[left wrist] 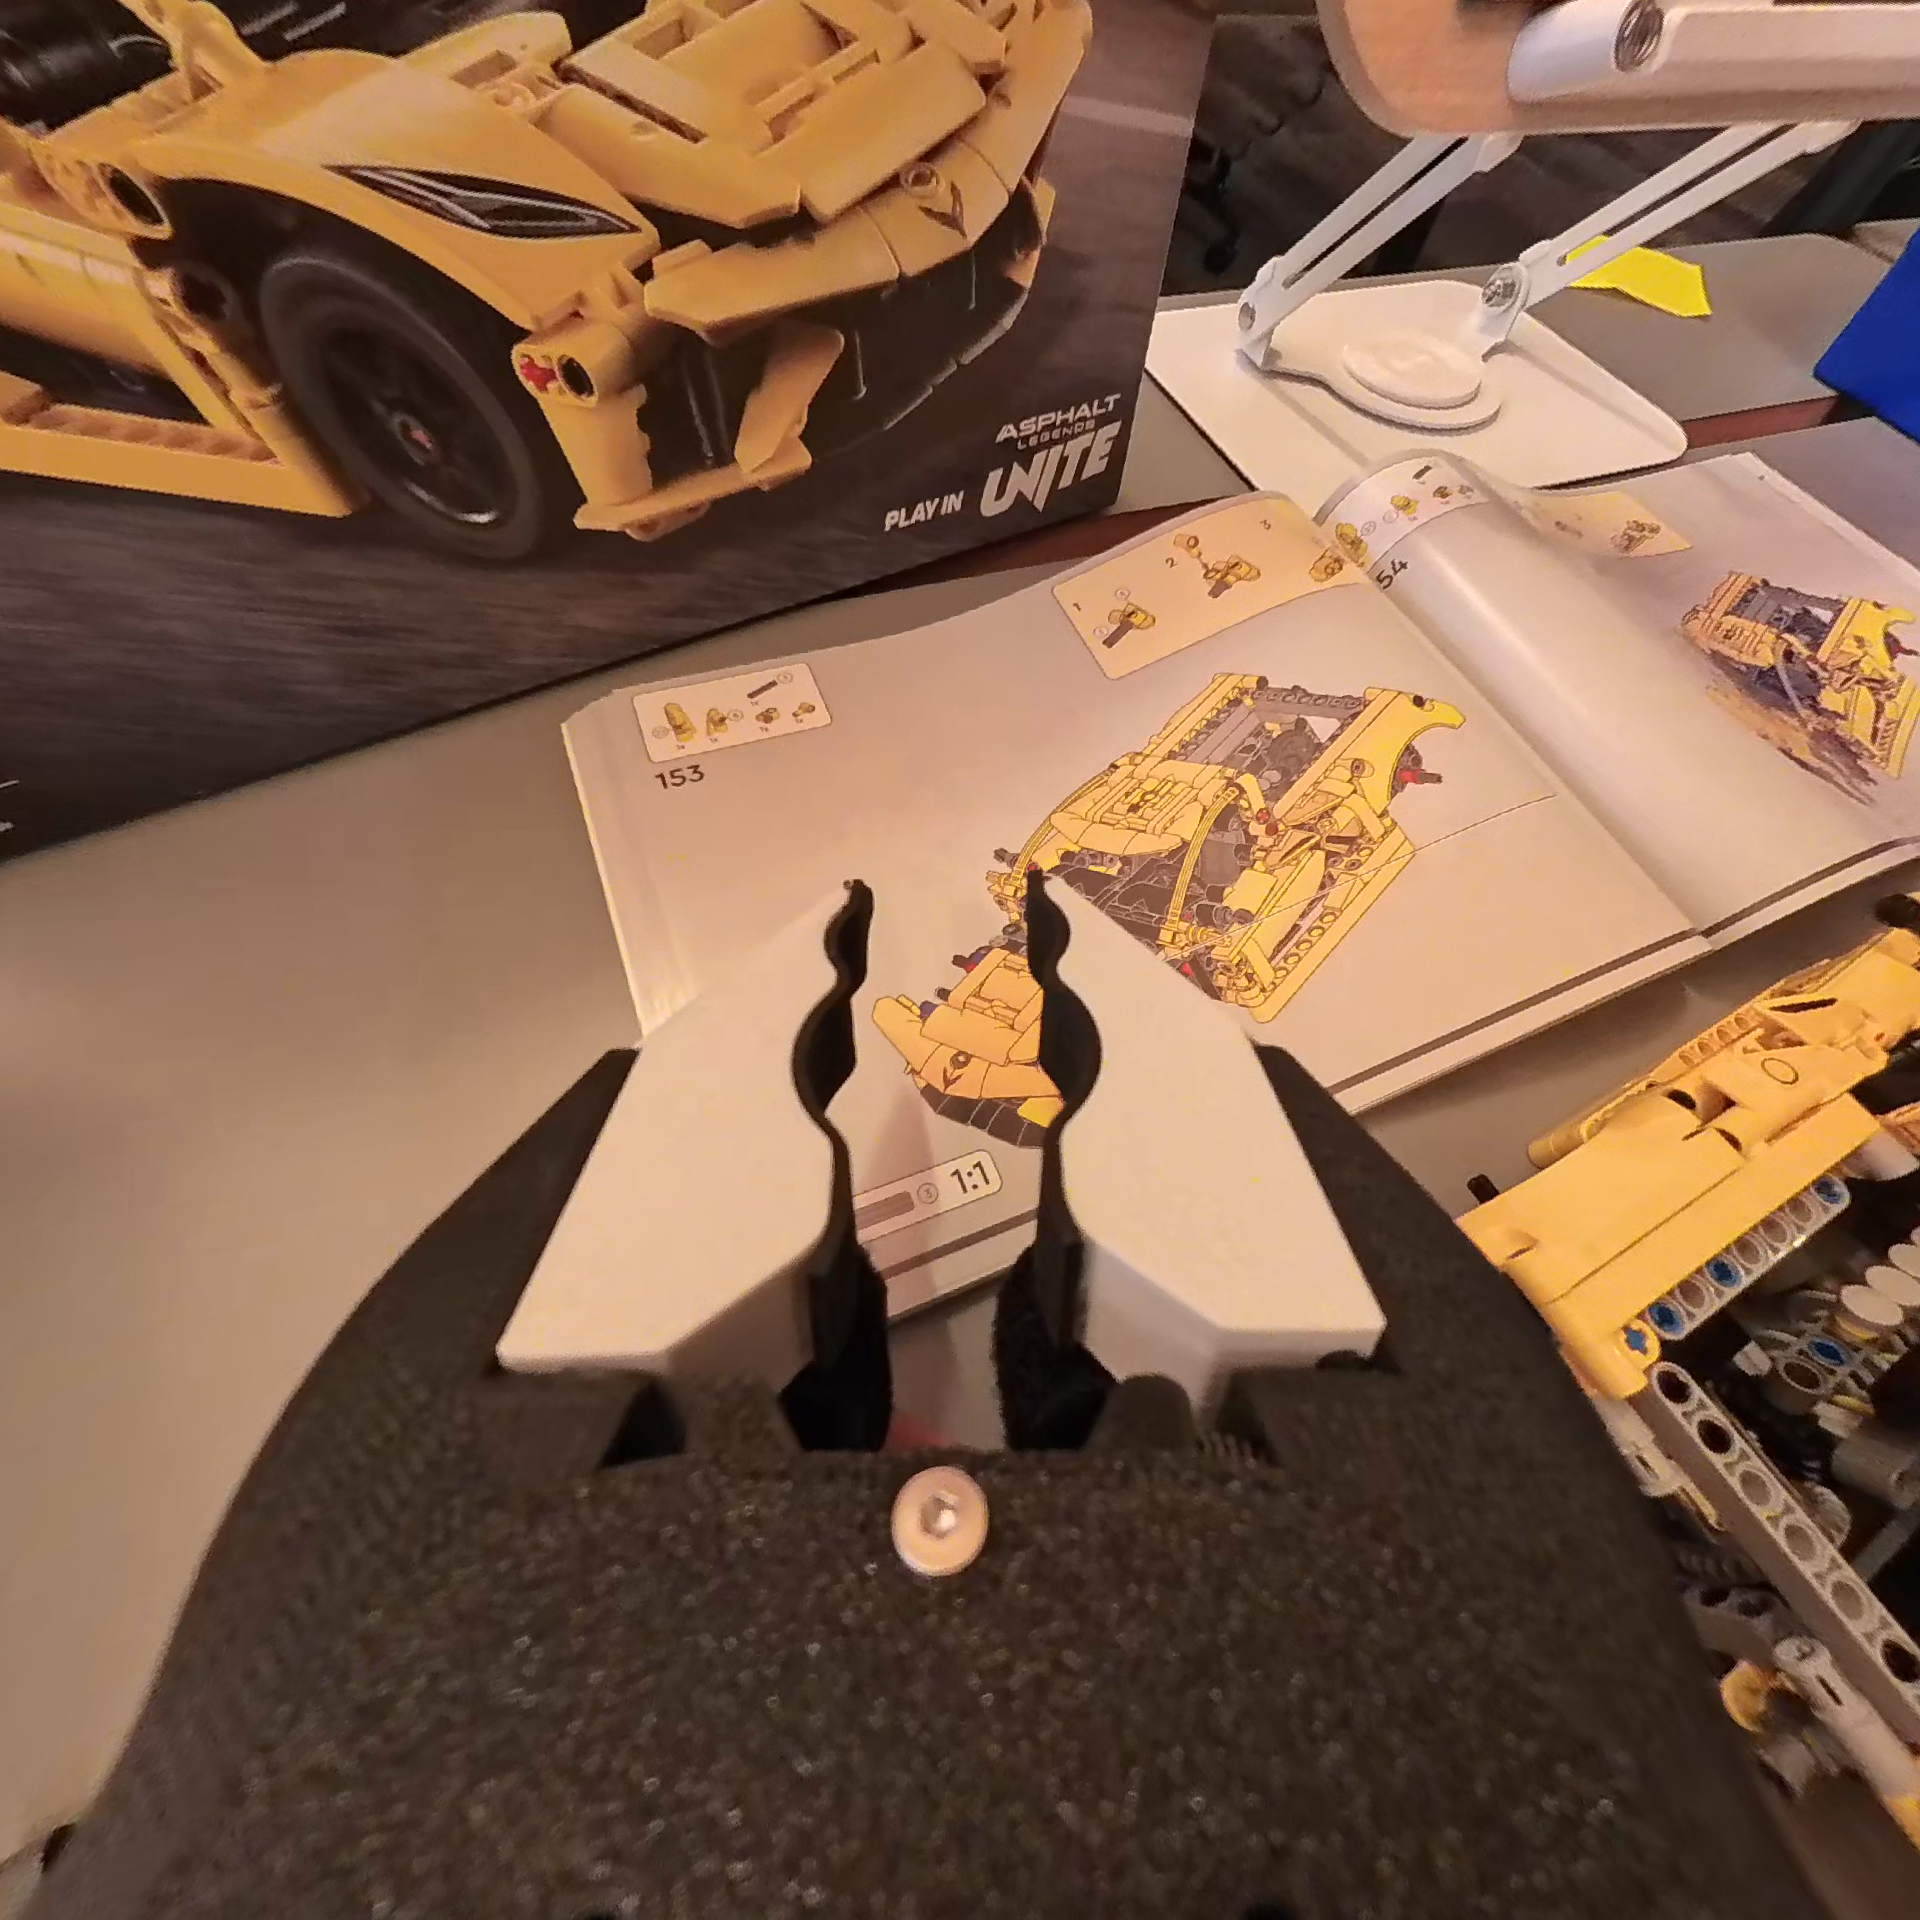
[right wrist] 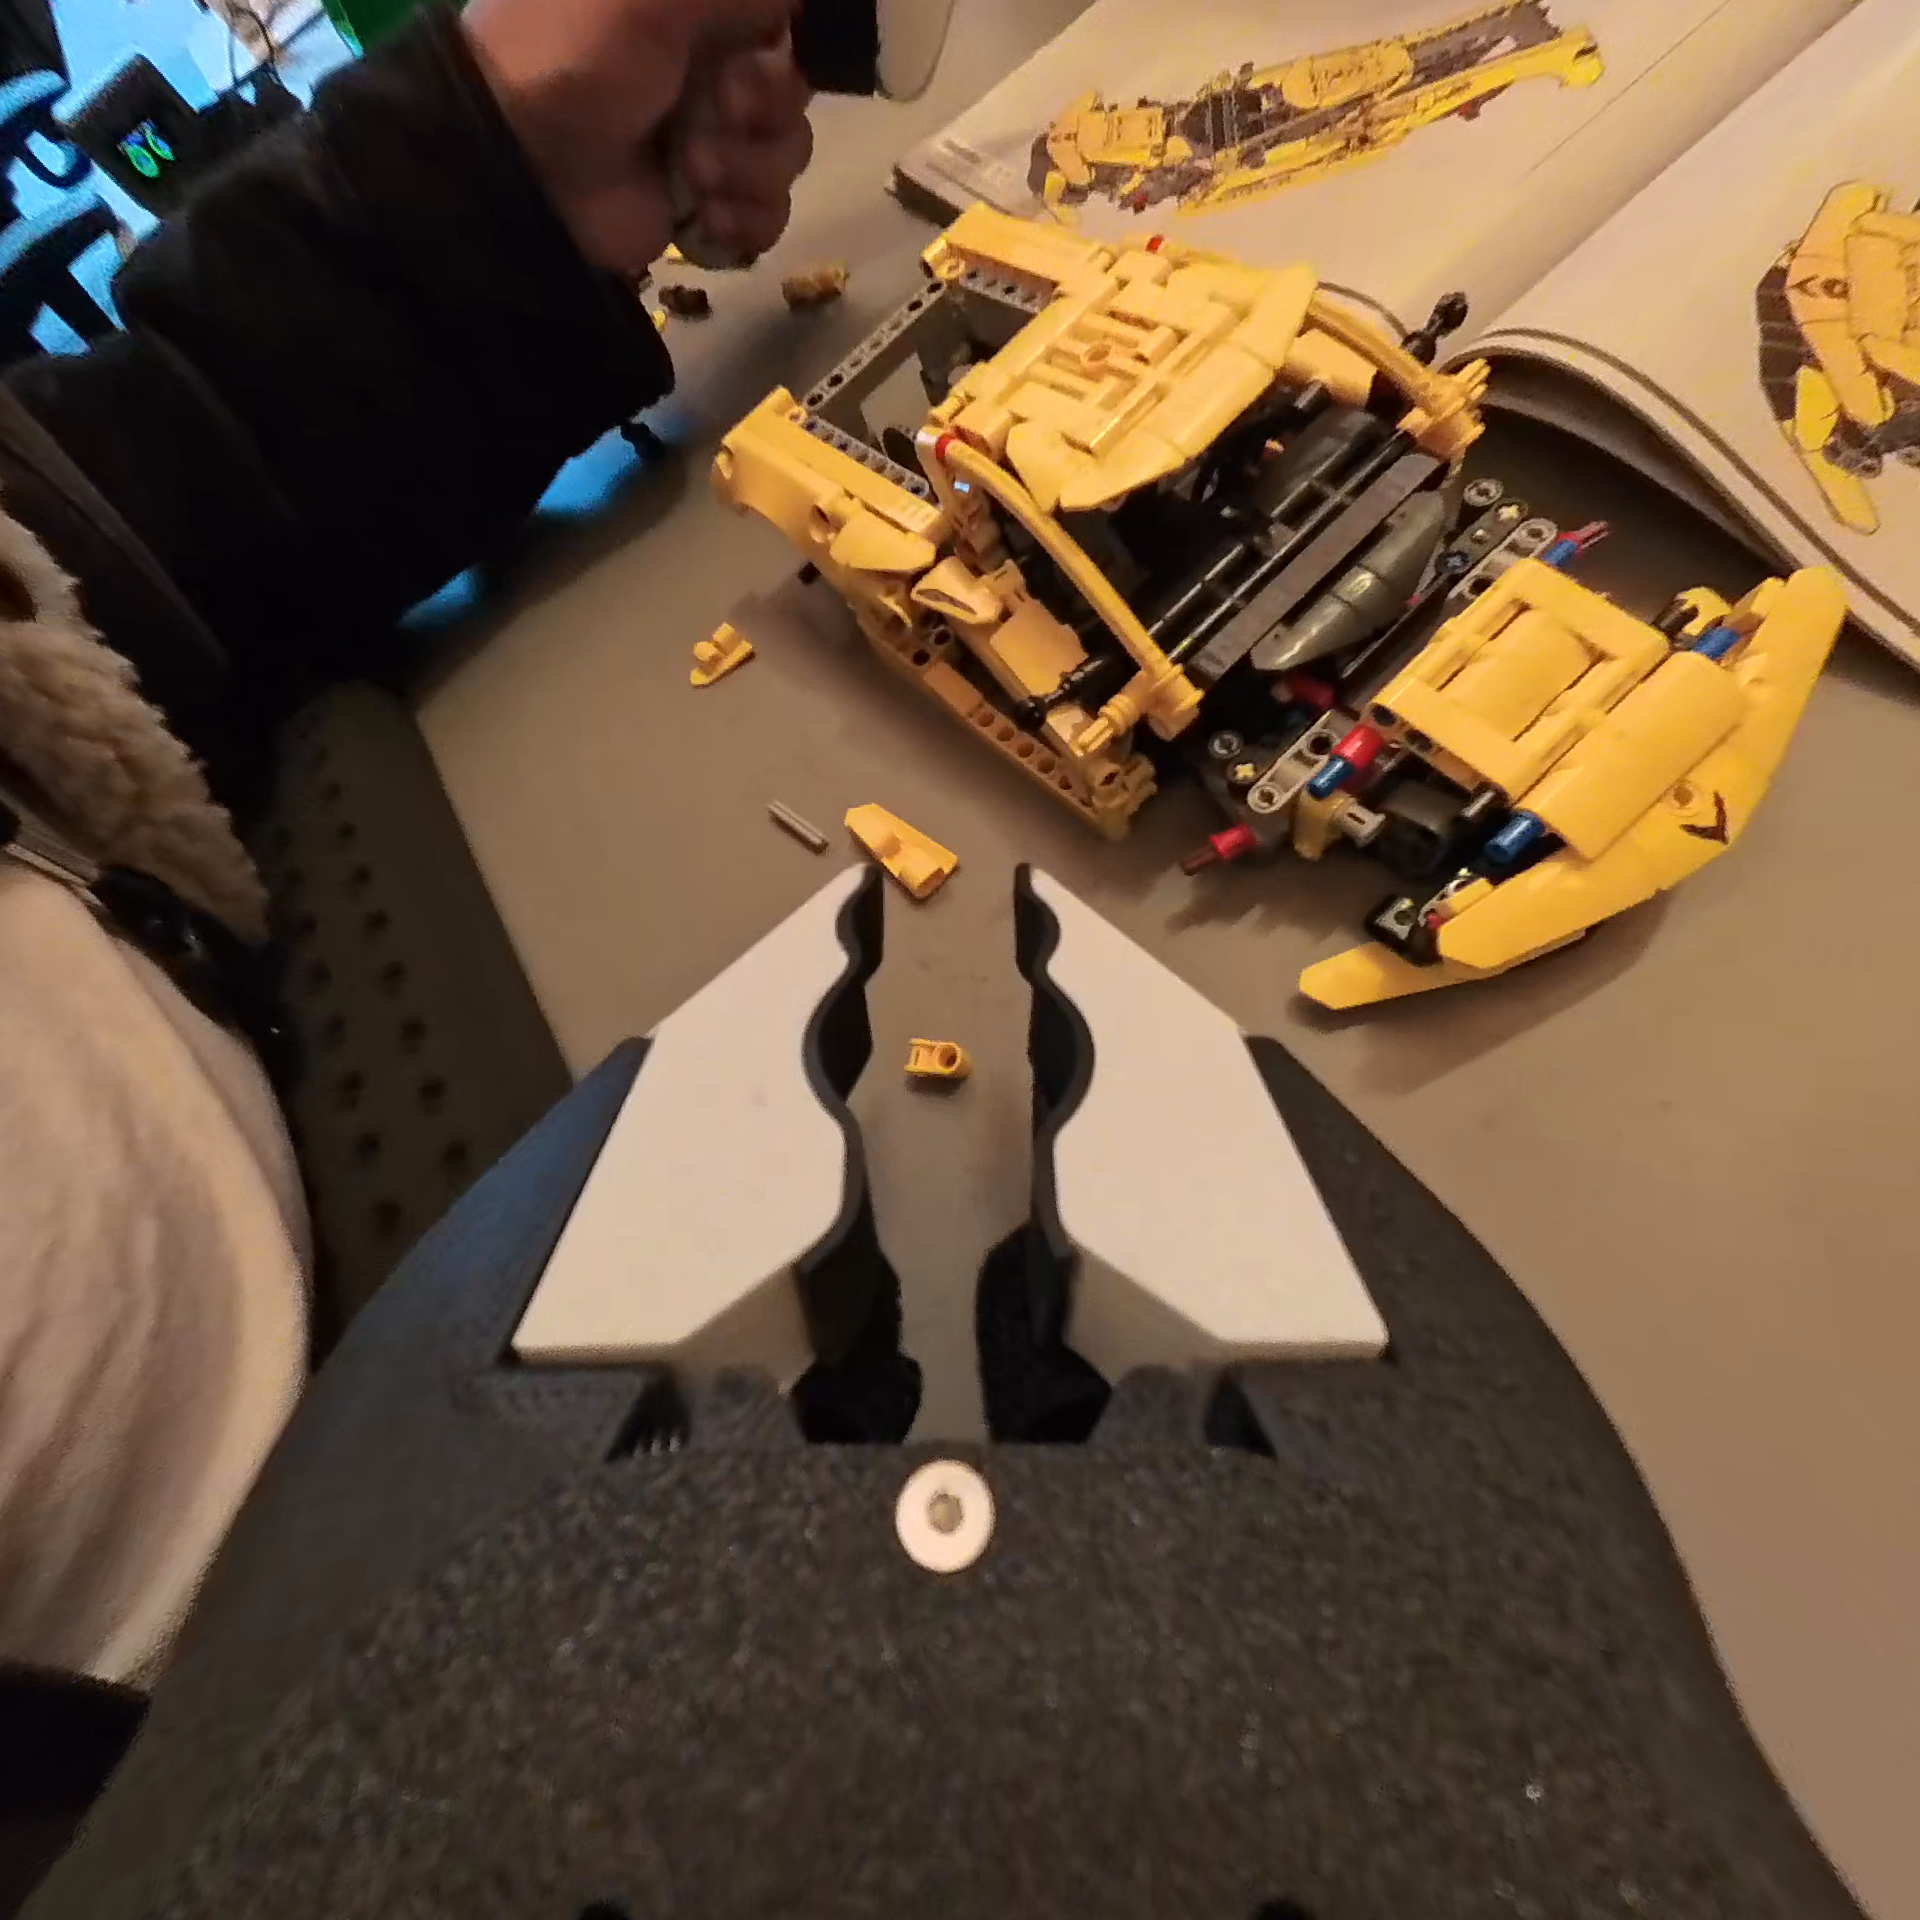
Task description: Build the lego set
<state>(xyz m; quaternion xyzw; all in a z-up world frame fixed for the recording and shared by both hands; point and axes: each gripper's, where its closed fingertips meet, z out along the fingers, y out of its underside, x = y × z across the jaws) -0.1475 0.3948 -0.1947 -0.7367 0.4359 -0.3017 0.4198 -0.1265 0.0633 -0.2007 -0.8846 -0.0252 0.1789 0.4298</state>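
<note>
A part-built yellow lego car [right wrist: 1195, 582] lies on the grey table; its edge shows at the right of the left wrist view [left wrist: 1704, 1226]. My right gripper [right wrist: 948, 883] is open and empty, hovering over the table near the car. A small yellow connector [right wrist: 937, 1060] lies between its fingers on the table. A yellow wedge piece [right wrist: 902, 837] and a grey pin [right wrist: 798, 827] lie just past the tips. My left gripper [left wrist: 945, 888] is open and empty above the open instruction booklet [left wrist: 1143, 748].
The set's box [left wrist: 520, 312] stands at the back left. A white lamp base [left wrist: 1455, 384] sits behind the booklet. Another yellow piece [right wrist: 721, 655] and small parts [right wrist: 810, 286] lie left of the car. A hand in a dark sleeve [right wrist: 644, 135] holds the other gripper. Across from one pair of fingers to the other is roughly 35 cm. It is some 10 cm from my right tips to the grey pin [right wrist: 798, 827].
</note>
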